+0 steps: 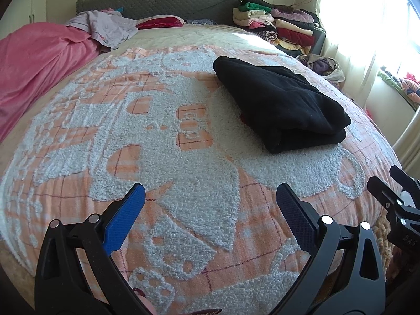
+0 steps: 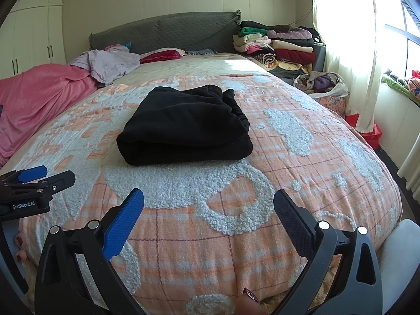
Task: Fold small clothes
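Left gripper point(image 1: 210, 204): black frame, blue textured pads point(image 1: 126, 218), spread wide, nothing between them, poised above the orange-and-white plaid bedspread with raised fleecy white patterns point(image 1: 183, 157) without touching it. Seen from the right wrist view at the left edge, carrying white lettering "GenRobot.AI" on the black body. Painted fingernails at the bottom edge of both views.

Right gripper point(image 2: 208, 204): same black frame and blue pads point(image 2: 123, 223), likewise spread wide and empty, hanging over the near part of the bedspread. From the left wrist view, visible at the right edge with the letters "DAS" on its body, the rest unreadable.

Further out, on the bedspread and well apart from both grippers: folded black fleece garment point(image 2: 183, 128), lying flat in a thick rectangular bundle, folded edge toward the cameras. In the left wrist view, off to the right; in the right wrist view, nearly straight ahead.

Beyond that: crumpled pink blanket point(image 1: 34, 60) along the left side of the bed, loose lilac cloth point(image 1: 107, 26) near the grey quilted headboard point(image 1: 162, 2), tall stack of folded clothes in mixed colours point(image 2: 278, 44) to the right of the headboard, sheer white curtain point(image 2: 346, 39) over a bright window.
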A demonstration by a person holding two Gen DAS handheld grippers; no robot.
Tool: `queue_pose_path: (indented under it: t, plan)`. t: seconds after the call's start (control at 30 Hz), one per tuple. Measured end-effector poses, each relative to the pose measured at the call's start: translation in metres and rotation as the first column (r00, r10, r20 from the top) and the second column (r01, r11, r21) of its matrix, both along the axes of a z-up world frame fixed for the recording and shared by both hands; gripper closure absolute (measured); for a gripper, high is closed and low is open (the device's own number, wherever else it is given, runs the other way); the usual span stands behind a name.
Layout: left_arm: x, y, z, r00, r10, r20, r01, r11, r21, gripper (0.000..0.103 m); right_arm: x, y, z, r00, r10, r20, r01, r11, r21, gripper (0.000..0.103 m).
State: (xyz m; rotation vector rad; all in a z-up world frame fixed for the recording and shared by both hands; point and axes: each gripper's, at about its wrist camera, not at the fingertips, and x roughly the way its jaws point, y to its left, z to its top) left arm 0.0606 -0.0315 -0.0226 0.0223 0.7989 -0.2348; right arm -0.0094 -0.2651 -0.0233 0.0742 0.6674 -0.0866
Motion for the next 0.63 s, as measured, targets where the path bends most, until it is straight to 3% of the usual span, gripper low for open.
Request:
queue_pose_path:
  t: [0.23,0.4,0.5,0.6,0.63]
  plan:
    - [0.005,0.009,0.000,0.999,0.020,-0.028,-0.020,1.000,-0.016,0.009,-0.007,-0.028,0.003,0.991,-0.135,-0.001,0.135,0.991,0.003,0.004]
    - [0.027,0.052,0.006,0.992,0.116,-0.051,-0.119,0.991,-0.059,0.009,-0.031,-0.091,0.004,0.943,-0.332,0.002,0.331,0.943,0.038,0.004]
    - [0.060,0.111,0.008,0.968,0.235,-0.093,-0.240,0.970,-0.045,0.009,-0.057,-0.159,0.000,0.863,-0.504,-0.009,0.504,0.862,0.044,0.004]
    - [0.094,0.188,0.013,0.915,0.392,-0.095,-0.393,0.919,0.010,0.009,-0.093,-0.243,-0.010,0.706,-0.707,-0.030,0.708,0.707,-0.004,0.004]
    - [0.107,0.221,0.015,0.886,0.455,-0.087,-0.454,0.890,0.037,0.009,-0.109,-0.280,-0.017,0.628,-0.776,-0.058,0.777,0.630,-0.021,0.004]
